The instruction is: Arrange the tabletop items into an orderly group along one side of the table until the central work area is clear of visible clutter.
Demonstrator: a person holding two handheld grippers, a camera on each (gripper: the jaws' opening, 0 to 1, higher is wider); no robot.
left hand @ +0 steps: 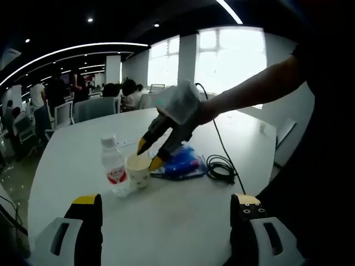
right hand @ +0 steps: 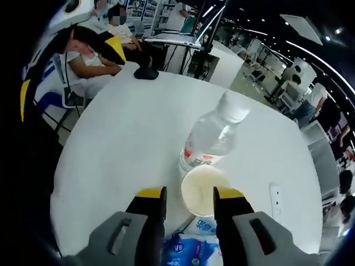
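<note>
On the white round table (left hand: 183,221), a paper cup (left hand: 138,169) stands touching a clear water bottle (left hand: 113,166) with a red label. Just beside the cup lies a blue plastic packet (left hand: 180,163), with a coiled black cable (left hand: 221,168) near it. The right gripper (left hand: 150,154) reaches down to the cup, its 2 yellow-tipped jaws parted, one on each side of the rim, not closed on it. The left gripper (left hand: 166,208) hovers low over bare table, jaws wide apart and holding nothing.
</note>
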